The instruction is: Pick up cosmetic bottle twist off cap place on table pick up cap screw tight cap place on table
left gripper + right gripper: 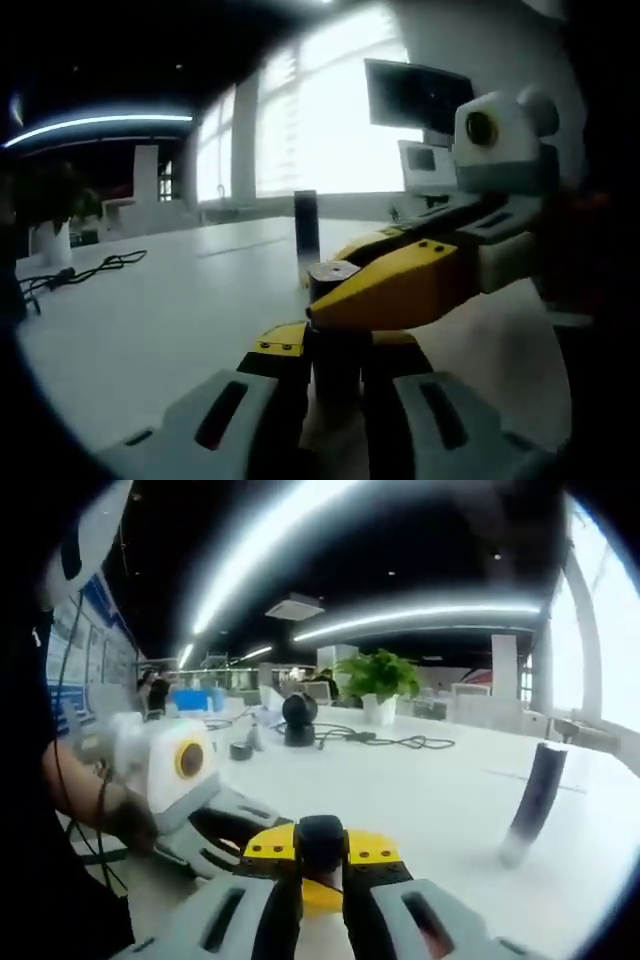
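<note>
A: Start closest in. Where is the cosmetic bottle [338, 345]?

B: Between the jaws of the left gripper [338, 375], standing upright and pinched around its dark body, just above the white table [150, 330]. It is a slim, dark cylinder, and its top end [332, 271] looks flat and greyish.

A: And the other tool?

B: In the left gripper view the right gripper [400, 285] comes in from the right, its yellow jaw lying across the bottle's neck just under that top. In its own view the right gripper [322, 865] has its jaws pressed onto a small dark piece [320, 842], which I judge to be the cap or the bottle's top. I cannot tell which, or whether it is already loose.

A: So what does the twist turn on?

B: The bottle's long axis runs up out of the left jaws, and the right gripper meets it from the side at the top. The right one is at the cap, so any turning falls to it while the left holds the body.

A: Beyond the bottle?

B: A tall dark cylinder [306, 222] stands farther along the table, well apart from it. Past that lie a black cable [95, 268] and a potted plant [380, 680].
</note>
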A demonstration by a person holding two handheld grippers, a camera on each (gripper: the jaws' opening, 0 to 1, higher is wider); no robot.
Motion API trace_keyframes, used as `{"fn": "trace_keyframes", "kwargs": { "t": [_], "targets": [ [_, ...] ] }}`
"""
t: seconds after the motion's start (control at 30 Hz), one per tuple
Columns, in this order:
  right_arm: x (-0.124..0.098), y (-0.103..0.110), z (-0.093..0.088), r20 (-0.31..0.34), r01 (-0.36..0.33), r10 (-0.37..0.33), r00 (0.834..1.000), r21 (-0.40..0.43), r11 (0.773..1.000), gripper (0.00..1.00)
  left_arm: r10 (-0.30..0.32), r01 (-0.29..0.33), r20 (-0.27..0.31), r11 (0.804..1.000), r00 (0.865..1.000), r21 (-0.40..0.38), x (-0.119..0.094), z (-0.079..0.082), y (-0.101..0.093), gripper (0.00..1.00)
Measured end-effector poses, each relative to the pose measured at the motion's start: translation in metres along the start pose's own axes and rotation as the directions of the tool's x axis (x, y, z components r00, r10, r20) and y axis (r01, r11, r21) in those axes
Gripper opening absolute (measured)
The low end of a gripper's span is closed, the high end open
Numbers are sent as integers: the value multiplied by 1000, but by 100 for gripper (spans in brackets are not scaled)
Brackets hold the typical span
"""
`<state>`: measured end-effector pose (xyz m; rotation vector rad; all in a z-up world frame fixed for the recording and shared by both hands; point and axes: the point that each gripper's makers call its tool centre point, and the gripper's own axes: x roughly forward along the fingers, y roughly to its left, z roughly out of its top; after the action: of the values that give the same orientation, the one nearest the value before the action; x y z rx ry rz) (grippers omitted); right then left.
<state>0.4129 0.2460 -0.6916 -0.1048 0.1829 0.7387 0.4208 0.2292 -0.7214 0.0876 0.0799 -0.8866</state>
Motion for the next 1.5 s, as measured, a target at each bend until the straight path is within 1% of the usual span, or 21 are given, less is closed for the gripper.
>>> {"fn": "trace_keyframes", "kwargs": {
  "t": [0.17, 0.23, 0.33, 0.43, 0.6, 0.77, 0.87, 1.0, 1.07, 1.13, 1.17, 1.2, 1.23, 1.27, 1.3, 1.33, 1.37, 1.4, 1.43, 1.47, 1.5],
  "targets": [
    [-1, -3, -1, 3, 87, -87, 996, 49, 995, 9, 5, -5, -2, 1000, 1000, 1, 0, 0, 0, 10],
    [-1, -3, 0, 3, 116, -117, 993, 52, 992, 8, 7, -7, -3, 1000, 1000, -1, 0, 0, 0, 10],
    [-2, -5, -1, 6, 167, -168, 986, 73, 983, 8, 15, -15, -5, 1000, 1000, 0, 0, 0, 1, 10],
    [-2, -5, -1, 10, 224, -226, 974, 92, 970, 8, 27, -27, -5, 1000, 1000, 5, 0, 0, 1, 10],
    [-2, -6, 0, 12, 246, -248, 969, 102, 964, 8, 50, -50, -9, 999, 999, 4, 0, 0, 3, 9],
    [0, -5, 0, 20, 290, -294, 956, 107, 951, 8, 86, -86, -12, 996, 996, 10, -1, -1, 7, 10],
    [0, -5, 1, 27, 305, -309, 951, 99, 947, 8, 90, -90, -12, 996, 996, 13, -1, -1, 8, 10],
    [-1, -6, 1, 30, 306, -311, 950, 105, 946, 8, 85, -85, -9, 996, 996, 8, -1, -1, 8, 10],
    [-1, -6, 1, 30, 301, -305, 952, 104, 948, 9, 80, -80, -8, 997, 997, 7, -1, -1, 8, 10],
    [1, -4, 2, 36, 274, -277, 960, 72, 959, 10, 80, -80, -6, 997, 997, 8, -1, -1, 9, 10],
    [0, -5, 1, 28, 271, -273, 962, 69, 960, 10, 71, -71, -3, 997, 997, 13, -1, -1, 8, 10],
    [-1, -5, -5, -12, 253, -252, 968, 70, 965, 13, 57, -57, 2, 998, 998, 28, 0, 0, 5, 10],
    [2, -2, -1, 21, 209, -211, 977, 64, 976, 19, 53, -54, 7, 997, 999, 55, 0, 1, 4, 9],
    [0, -3, -1, 29, 194, -198, 980, 97, 976, 28, 42, -42, 7, 998, 999, 56, 0, 1, 2, 9],
    [0, -2, 2, 48, 150, -155, 987, 110, 983, 29, 22, -22, 6, 999, 1000, 45, 0, 0, -1, 9],
    [-2, -1, 5, 71, 99, -109, 992, 124, 987, 28, 10, -10, 4, 999, 1000, 35, -1, 0, -2, 9],
    [-4, -4, 5, 73, 75, -84, 994, 117, 990, 27, 4, -4, 5, 999, 1000, 36, -1, 0, -2, 9],
    [-5, -5, 8, 86, 30, -40, 996, 113, 993, 27, -4, 4, 4, 1000, 1000, 28, -1, 0, -3, 9],
    [-8, -7, 11, 97, -4, -8, 995, 130, 992, 27, -15, 15, 0, 1000, 1000, 14, 0, 0, -3, 9],
    [-10, -14, 15, 113, -14, 1, 994, 116, 993, 28, -30, 30, -8, 999, 1000, -19, 1, -2, -4, 9],
    [-13, -11, 20, 135, -85, 72, 988, 95, 992, 27, -31, 31, -10, 999, 999, -29, 1, -2, -3, 9]
  ]
}}
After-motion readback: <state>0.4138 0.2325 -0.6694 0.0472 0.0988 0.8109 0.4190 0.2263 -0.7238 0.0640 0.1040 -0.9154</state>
